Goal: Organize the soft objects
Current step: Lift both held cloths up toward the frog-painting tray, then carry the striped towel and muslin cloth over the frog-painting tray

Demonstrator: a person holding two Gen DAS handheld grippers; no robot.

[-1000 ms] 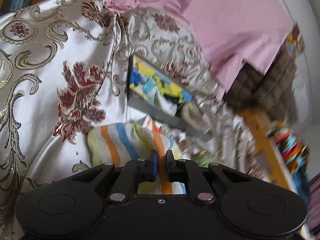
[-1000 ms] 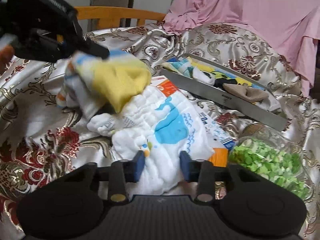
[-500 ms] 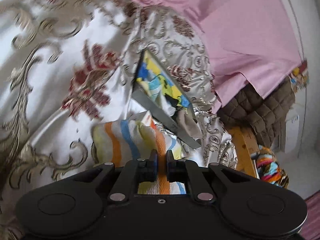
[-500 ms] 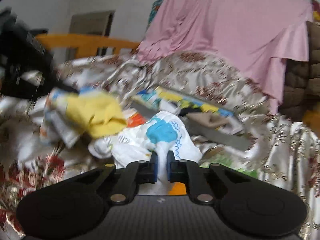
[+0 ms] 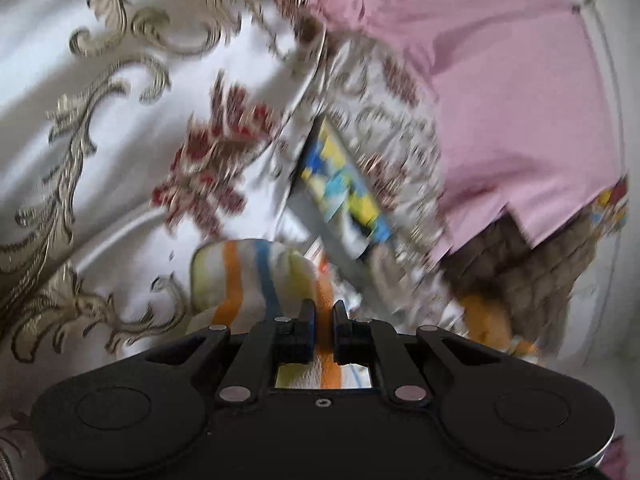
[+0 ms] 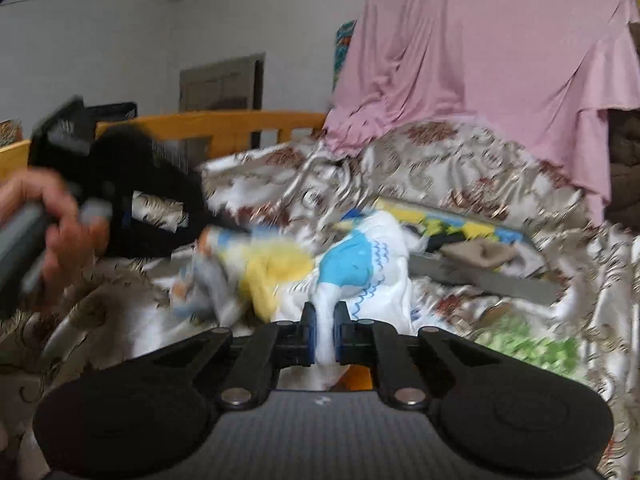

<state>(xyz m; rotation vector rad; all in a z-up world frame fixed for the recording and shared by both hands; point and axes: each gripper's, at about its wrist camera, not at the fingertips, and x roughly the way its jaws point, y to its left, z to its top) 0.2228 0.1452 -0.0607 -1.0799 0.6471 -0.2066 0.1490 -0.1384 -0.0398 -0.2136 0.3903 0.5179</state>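
Striped cloth (image 5: 248, 280), in orange, blue and pale yellow bands, is pinched in the left tool (image 5: 323, 320), whose jaws are pressed together on it; the cloth bunches just ahead of the tips and a little to their left, above the brocade bedspread (image 5: 100, 152). White cloth with a blue print (image 6: 360, 264) is pinched in the right tool (image 6: 324, 324), its jaws closed on a narrow white fold that rises straight ahead of the tips. The grey box (image 6: 492, 276), already holding folded cloths, lies ahead and to the right of the right tool, its long axis running from near left to far right; from the left tool it lies ahead and slightly right, so I judge the right tool nearer to it. Only the right view shows the hand (image 6: 56, 224) that holds the left tool, and a green patterned item (image 6: 532, 348) near the box; only the left view shows the stripes clearly; both pictures are blurred.
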